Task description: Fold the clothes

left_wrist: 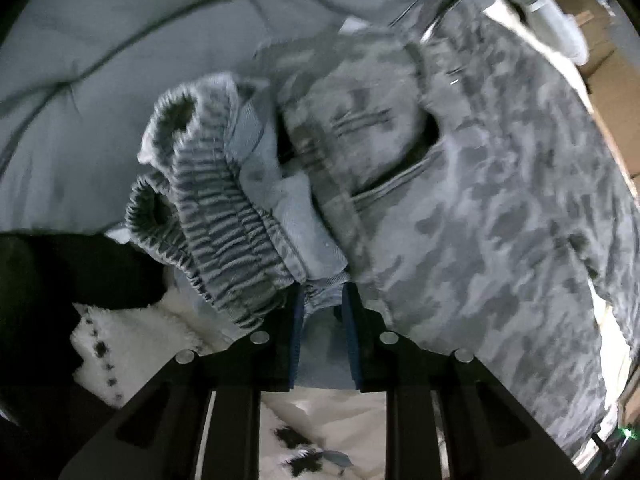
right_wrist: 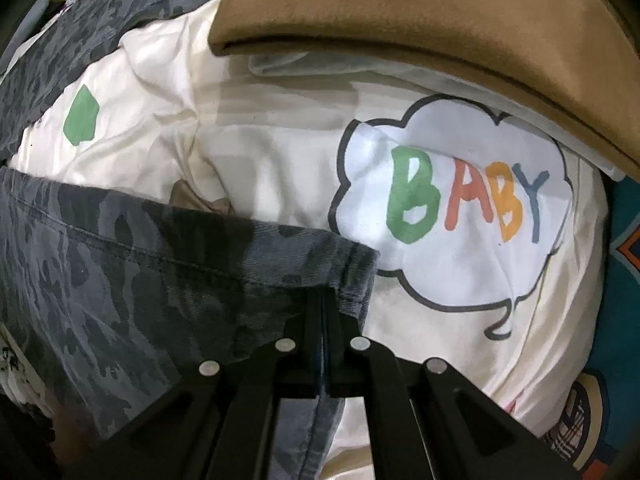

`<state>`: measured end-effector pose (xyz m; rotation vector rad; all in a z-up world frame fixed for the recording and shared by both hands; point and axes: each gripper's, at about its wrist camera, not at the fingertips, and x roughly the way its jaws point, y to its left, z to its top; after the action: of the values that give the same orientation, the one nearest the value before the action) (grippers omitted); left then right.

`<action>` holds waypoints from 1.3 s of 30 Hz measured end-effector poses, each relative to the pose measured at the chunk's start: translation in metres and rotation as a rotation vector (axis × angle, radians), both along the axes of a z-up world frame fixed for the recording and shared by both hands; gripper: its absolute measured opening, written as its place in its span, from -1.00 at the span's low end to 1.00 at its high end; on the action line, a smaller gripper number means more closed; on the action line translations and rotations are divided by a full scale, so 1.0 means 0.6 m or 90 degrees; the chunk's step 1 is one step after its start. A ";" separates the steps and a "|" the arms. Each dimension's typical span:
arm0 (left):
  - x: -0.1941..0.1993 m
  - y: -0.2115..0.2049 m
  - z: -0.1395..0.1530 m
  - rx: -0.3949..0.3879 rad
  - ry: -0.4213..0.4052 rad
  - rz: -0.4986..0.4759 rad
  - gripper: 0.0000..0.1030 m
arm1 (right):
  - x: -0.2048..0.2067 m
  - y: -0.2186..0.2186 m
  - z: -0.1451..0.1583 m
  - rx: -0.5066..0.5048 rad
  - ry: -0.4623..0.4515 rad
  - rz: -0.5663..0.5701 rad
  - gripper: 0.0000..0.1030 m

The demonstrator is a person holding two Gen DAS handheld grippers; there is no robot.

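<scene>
On a bed with a white BABY blanket (right_wrist: 452, 208), soft floppy camo pants (left_wrist: 480, 200) are pinched by 2 grippers: left gripper (left_wrist: 323, 300) at the stretchy waistband (left_wrist: 224, 216), right gripper (right_wrist: 324, 300) shut tight on the hem (right_wrist: 352, 276).

Between the matt black plastic fingers (left_wrist: 280, 344), the pants (left_wrist: 480, 208) are coarse camouflage denim with a ribbed elastic waistband (left_wrist: 224, 216); ahead, the pillow (right_wrist: 280, 168) is smooth cream cloth.
</scene>
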<state>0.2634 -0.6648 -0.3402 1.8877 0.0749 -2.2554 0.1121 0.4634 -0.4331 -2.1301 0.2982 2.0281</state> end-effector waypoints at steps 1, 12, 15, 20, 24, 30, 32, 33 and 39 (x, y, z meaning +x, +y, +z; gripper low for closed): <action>0.002 0.005 0.012 0.005 0.009 -0.005 -0.59 | 0.001 0.002 0.006 -0.002 0.005 -0.001 -1.00; -0.040 0.039 0.068 0.050 0.070 -0.035 -0.59 | 0.019 0.003 0.052 -0.065 0.053 0.025 -1.00; -0.061 0.049 0.062 0.045 0.072 -0.047 -0.59 | 0.024 -0.002 0.044 -0.079 0.037 0.013 -1.00; -0.104 0.070 0.040 0.024 0.067 -0.063 -0.59 | 0.023 -0.020 0.031 -0.085 0.025 0.022 -1.00; -0.143 0.079 0.019 0.005 0.058 -0.077 -0.59 | 0.024 -0.018 0.003 -0.060 -0.006 0.028 -1.00; -0.180 0.039 -0.014 -0.046 0.023 -0.054 -0.59 | 0.035 0.000 -0.012 -0.057 -0.017 0.031 -1.00; -0.192 0.024 -0.025 -0.063 0.010 -0.044 -0.59 | 0.037 0.008 -0.014 -0.061 -0.028 0.020 -1.00; -0.197 0.016 -0.030 -0.072 0.004 -0.039 -0.59 | 0.036 0.010 -0.014 -0.060 -0.034 0.019 -1.00; -0.211 -0.015 -0.051 -0.107 -0.022 -0.008 -0.71 | 0.035 0.007 -0.014 -0.042 -0.056 0.041 -1.00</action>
<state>0.1370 -0.6740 -0.3711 1.8432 -0.1269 -2.1617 0.1330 0.4676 -0.4416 -2.2898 0.2906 1.9782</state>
